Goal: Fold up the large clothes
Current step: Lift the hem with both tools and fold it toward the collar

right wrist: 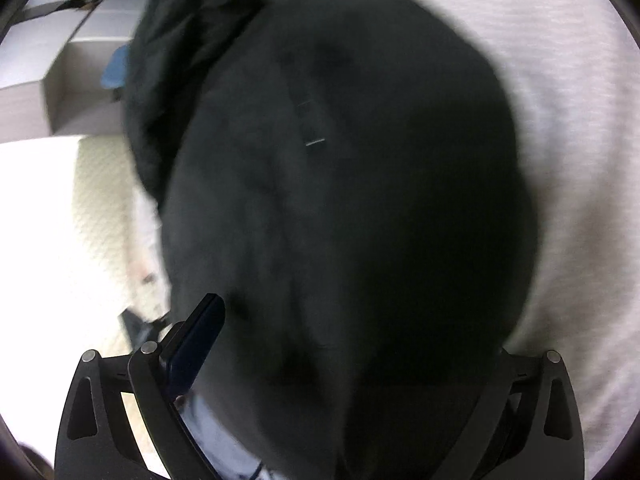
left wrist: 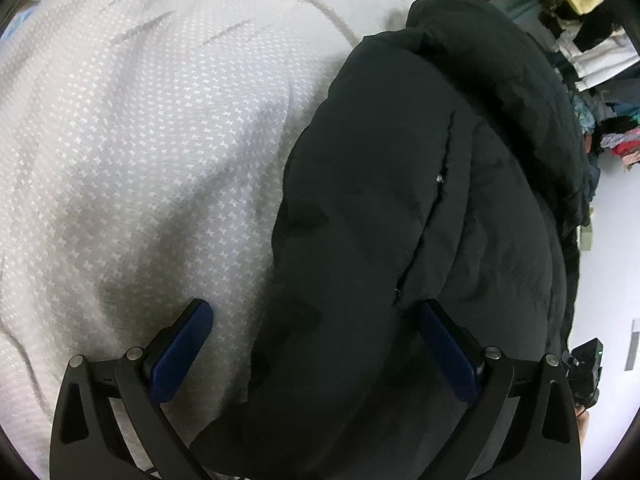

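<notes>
On the right of the frame: black coat [left wrist: 420,200] lies on white bed cover [left wrist: 140,140] | left gripper [left wrist: 316,344] wide apart over coat edge | right gripper [right wrist: 340,360] half hidden by coat, cannot tell

Large black padded jacket [left wrist: 420,200], bulky and bunched rather than flat, lies on white textured bed cover toward its right part, front placket with a small metal snap facing up, thick rolled collar or hood at far end, near end blurred in right wrist view.
</notes>
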Demonstrator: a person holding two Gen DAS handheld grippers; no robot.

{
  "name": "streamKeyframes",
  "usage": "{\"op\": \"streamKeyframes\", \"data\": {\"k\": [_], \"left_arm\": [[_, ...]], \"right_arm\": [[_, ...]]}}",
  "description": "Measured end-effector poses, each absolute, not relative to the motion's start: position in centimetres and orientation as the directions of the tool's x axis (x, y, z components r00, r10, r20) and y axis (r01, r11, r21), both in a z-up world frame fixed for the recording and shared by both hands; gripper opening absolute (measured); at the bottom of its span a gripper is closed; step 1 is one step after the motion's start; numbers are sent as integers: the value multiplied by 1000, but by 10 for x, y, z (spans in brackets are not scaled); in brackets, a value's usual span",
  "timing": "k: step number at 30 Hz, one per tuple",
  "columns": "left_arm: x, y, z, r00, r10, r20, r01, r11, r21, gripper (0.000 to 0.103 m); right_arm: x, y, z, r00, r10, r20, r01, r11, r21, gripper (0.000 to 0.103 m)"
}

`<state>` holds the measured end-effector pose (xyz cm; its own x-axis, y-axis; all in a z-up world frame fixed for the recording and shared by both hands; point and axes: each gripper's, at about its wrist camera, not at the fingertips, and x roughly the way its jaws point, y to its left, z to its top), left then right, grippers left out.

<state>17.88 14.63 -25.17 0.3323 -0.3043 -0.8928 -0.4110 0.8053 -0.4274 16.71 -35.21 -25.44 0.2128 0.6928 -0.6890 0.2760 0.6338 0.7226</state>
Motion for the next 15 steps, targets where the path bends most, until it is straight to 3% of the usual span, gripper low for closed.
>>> {"op": "streamKeyframes", "data": {"k": [8,12,15], "left_arm": [[166,161,-244,431,-468,-772,-324,718,-616,94],[171,164,-254,402,-457,-793,-367,713,-597,94],[175,163,-262,372,-470,-801,-384,707,-593,91]], "right_arm": [[167,-339,-216,281,744,-606,77,612,787,98],[165,-341,-205,316,760,-568,32,590,807,98],[173,-334,-216,305,744,-594,66,606,793,98]]}}
